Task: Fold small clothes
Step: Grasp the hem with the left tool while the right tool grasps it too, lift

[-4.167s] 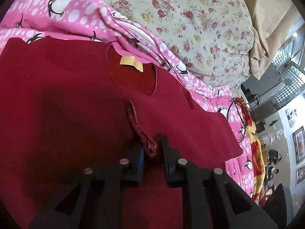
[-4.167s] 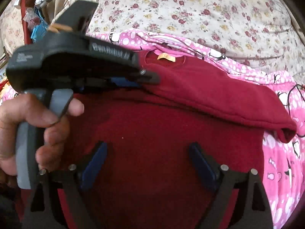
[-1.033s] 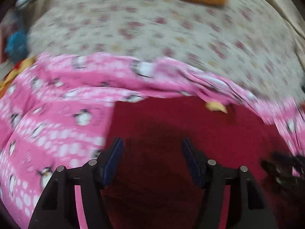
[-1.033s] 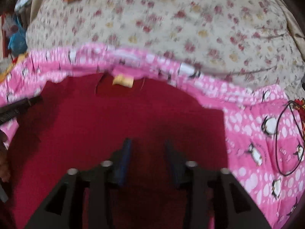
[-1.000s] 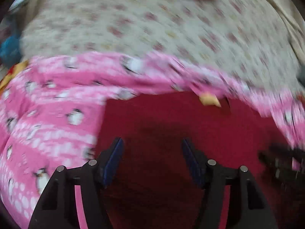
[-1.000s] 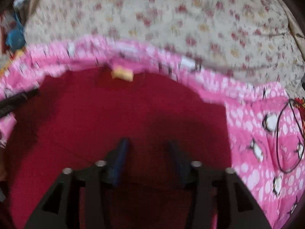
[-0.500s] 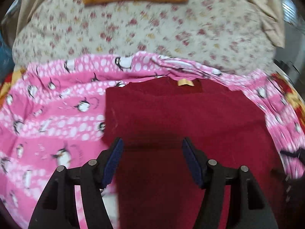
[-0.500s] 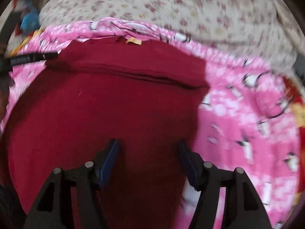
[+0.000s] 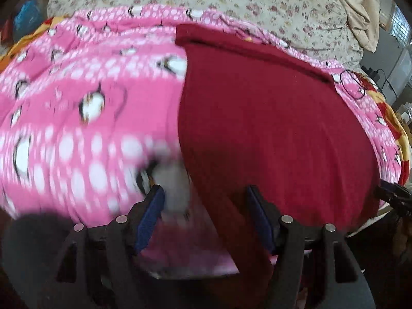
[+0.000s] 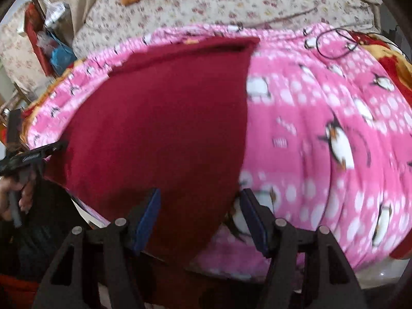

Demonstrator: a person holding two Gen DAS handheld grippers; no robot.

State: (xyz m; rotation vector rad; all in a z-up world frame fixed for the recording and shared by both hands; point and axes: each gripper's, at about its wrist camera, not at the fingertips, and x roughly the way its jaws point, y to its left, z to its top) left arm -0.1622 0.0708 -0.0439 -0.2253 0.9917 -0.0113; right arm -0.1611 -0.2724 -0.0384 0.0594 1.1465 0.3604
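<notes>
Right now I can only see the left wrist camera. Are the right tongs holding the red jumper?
Observer: No. The right tongs are open. They have just been opening, and the red jumper's right edge sits between them without being pinched.
Operator: Can you see who's holding my left tool?
Observer: Only a hand, wrapped round its grey handle at the jumper's left side.
Operator: Is there anything else over on that side?
Observer: Yes, a crumpled shiny plastic bag, up past the far left corner of the bed.
</notes>
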